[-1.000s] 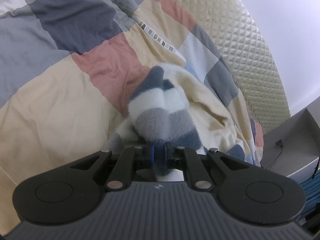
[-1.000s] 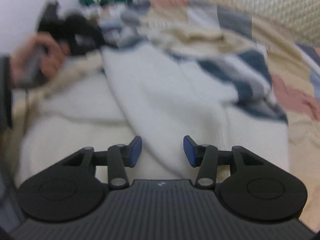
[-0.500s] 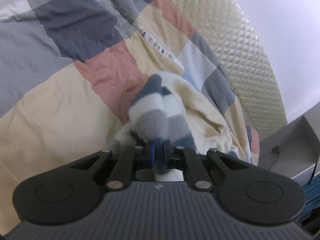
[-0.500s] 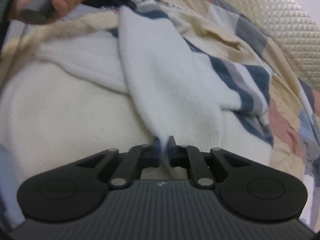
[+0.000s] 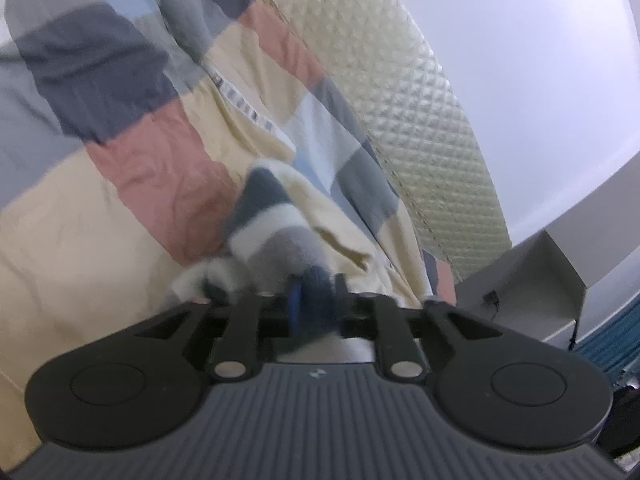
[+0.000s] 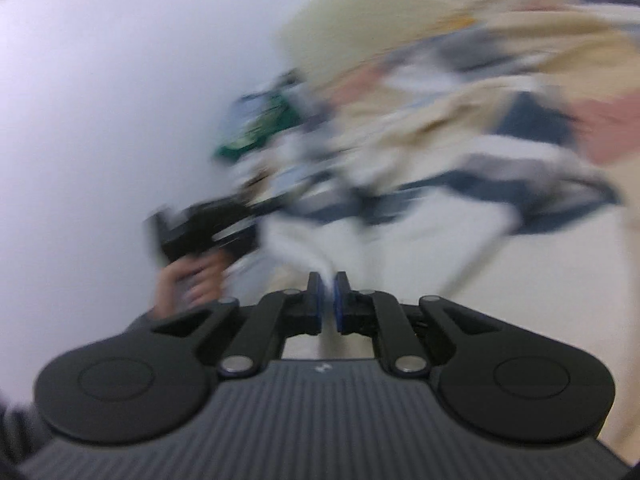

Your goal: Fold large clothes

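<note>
A fluffy sweater with white, grey and navy stripes [image 5: 268, 216] lies bunched on the bed. My left gripper [image 5: 316, 304] has the navy end of it between its pads. The jaws are opening, and the fabric still fills the gap and touches both pads. The right wrist view is badly blurred. There my right gripper [image 6: 328, 292] is shut on a thin fold of the sweater's white part [image 6: 400, 248]. That part stretches away to the navy stripes. A person's hand [image 6: 188, 280] holds the left gripper [image 6: 208, 228] at the left of that view.
A patchwork quilt [image 5: 120, 208] in cream, pink, grey and navy covers the bed. A quilted cream headboard [image 5: 420, 92] runs along the far side. A grey bedside unit [image 5: 532, 280] stands at the right. Blurred green and white items [image 6: 260, 128] lie near the wall.
My right gripper closed on the white fabric, then swung and rolled, lifting it. My left gripper rose a little and its jaws widened around the navy fabric.
</note>
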A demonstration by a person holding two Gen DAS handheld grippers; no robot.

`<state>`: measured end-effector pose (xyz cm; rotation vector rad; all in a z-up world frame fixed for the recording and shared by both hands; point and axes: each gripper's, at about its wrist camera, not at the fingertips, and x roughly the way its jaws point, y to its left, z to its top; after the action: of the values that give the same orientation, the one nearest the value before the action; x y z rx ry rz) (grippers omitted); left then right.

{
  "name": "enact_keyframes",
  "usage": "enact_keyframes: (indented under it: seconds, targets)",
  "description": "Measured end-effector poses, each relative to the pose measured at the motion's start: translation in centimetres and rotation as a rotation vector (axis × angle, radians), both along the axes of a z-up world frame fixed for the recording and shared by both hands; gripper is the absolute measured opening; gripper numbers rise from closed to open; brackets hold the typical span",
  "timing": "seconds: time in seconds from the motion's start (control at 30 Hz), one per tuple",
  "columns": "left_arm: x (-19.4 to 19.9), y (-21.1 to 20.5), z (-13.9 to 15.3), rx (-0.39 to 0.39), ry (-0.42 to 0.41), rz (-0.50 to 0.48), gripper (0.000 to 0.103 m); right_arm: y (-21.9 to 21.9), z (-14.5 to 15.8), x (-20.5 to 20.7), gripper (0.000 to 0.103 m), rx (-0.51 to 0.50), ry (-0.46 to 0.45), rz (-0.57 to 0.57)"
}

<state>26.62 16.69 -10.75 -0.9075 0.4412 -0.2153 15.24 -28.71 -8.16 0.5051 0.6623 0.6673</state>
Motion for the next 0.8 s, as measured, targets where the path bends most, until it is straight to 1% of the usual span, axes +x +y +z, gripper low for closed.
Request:
enact_keyframes:
  seconds: [0.03, 0.07, 0.13, 0.27, 0.37, 0.47, 0.57, 0.6, 0.73, 0.77, 0.8]
  targets:
    - [0.2, -0.3, -0.1, -0.005, 0.003, -0.011, 0.048, -0.8, -0.7, 0.6, 0.009, -0.007, 0.032, -0.049]
    - [0.2, -0.5, -0.2, -0.003, 0.002, -0.015, 0.051, -1.5, -1.6, 1.2, 0.009, -0.012, 0.070, -0.101]
    - [0.3, -1.1, -0.4, 0.018, -0.002, -0.026, 0.053, -2.5, -3.1, 1.9, 0.009, -0.027, 0.135, -0.197]
    - [0.7, -1.7, -1.2, 0.052, 0.028, -0.014, 0.054, -3.5, -5.2, 2.8, 0.009, -0.083, 0.201, -0.325]
    - [1.3, -2.1, -2.0, 0.075, 0.071, 0.011, 0.054, -3.1, -6.0, 2.8, 0.009, -0.143, 0.215, -0.346]
    - [2.4, -3.1, -3.3, 0.085, 0.128, -0.004, 0.055, -3.1, -5.8, 2.5, 0.009, -0.143, 0.206, -0.357]
    - [3.9, -4.2, -4.7, 0.117, 0.196, 0.012, 0.055, -3.2, -5.2, 2.6, 0.009, -0.141, 0.188, -0.352]
    - [4.4, -4.3, -5.1, 0.108, 0.200, 0.020, 0.055, -3.2, -5.2, 2.6, 0.009, -0.141, 0.186, -0.348]
    - [6.2, -3.9, -6.2, 0.022, 0.210, 0.078, 0.053, -3.1, -5.3, 2.7, 0.009, -0.140, 0.192, -0.339]
    - [6.7, -3.8, -6.4, 0.002, 0.214, 0.082, 0.050, -3.0, -5.4, 2.7, 0.009, -0.139, 0.194, -0.332]
    - [6.9, -3.7, -6.5, -0.011, 0.212, 0.076, 0.036, -2.9, -5.4, 2.9, 0.009, -0.136, 0.197, -0.327]
